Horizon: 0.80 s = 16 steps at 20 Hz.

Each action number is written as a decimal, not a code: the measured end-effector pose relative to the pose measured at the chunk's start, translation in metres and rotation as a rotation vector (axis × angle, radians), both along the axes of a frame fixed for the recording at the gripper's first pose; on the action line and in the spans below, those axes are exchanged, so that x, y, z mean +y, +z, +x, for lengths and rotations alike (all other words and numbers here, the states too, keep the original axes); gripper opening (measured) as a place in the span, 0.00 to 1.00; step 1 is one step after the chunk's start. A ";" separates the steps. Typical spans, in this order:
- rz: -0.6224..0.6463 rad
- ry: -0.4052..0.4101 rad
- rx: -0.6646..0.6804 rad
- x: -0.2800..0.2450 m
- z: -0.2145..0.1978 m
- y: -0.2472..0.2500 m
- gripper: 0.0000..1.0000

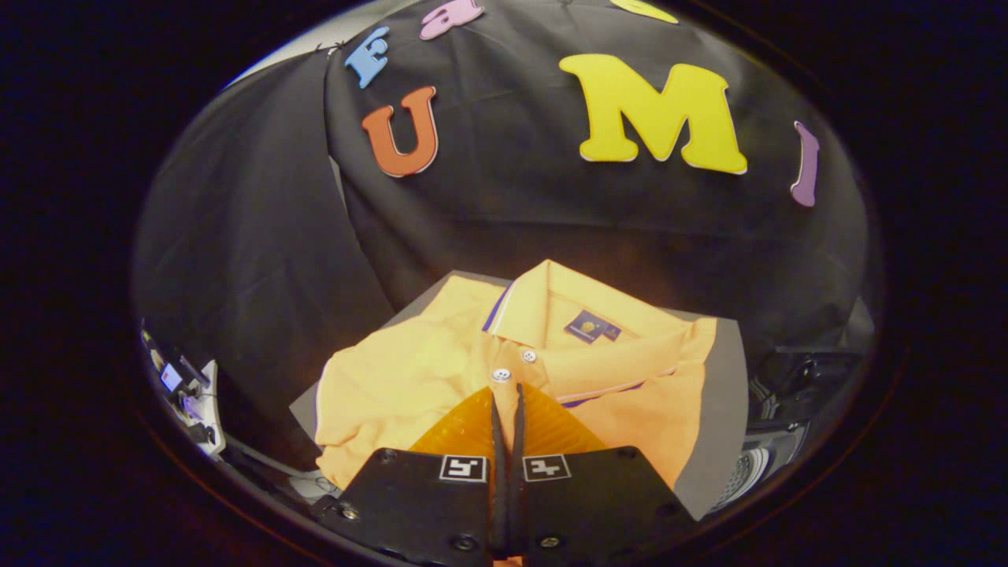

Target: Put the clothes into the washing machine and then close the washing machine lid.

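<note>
Gripper [508, 387] clenched, fingers pressed together with only a thin seam between them, tips over the button placket of the orange polo shirt [409, 370]; no cloth visibly caught between them. Shirt folded on a grey surface [724, 409], collar at twelve o'clock from the fingertips, two white buttons [501, 375] just ahead of the tips. Small dark neck label [591, 326] inside the collar, writing too small to read. Black cloth wall [512, 205] beyond. Perforated metal part [744, 472] at four o'clock, cluttered gear [185, 390] at nine o'clock.
</note>
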State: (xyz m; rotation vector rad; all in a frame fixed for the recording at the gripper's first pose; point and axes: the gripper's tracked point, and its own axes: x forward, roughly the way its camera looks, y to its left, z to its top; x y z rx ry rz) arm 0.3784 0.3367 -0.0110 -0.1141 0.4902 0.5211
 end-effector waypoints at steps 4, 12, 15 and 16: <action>0.077 -0.014 -0.096 -0.028 0.004 0.068 0.04; 0.131 -0.100 -0.232 -0.119 0.001 0.152 0.04; 0.126 -0.182 -0.263 -0.171 0.006 0.164 0.04; 0.126 -0.210 -0.269 -0.189 0.007 0.165 0.04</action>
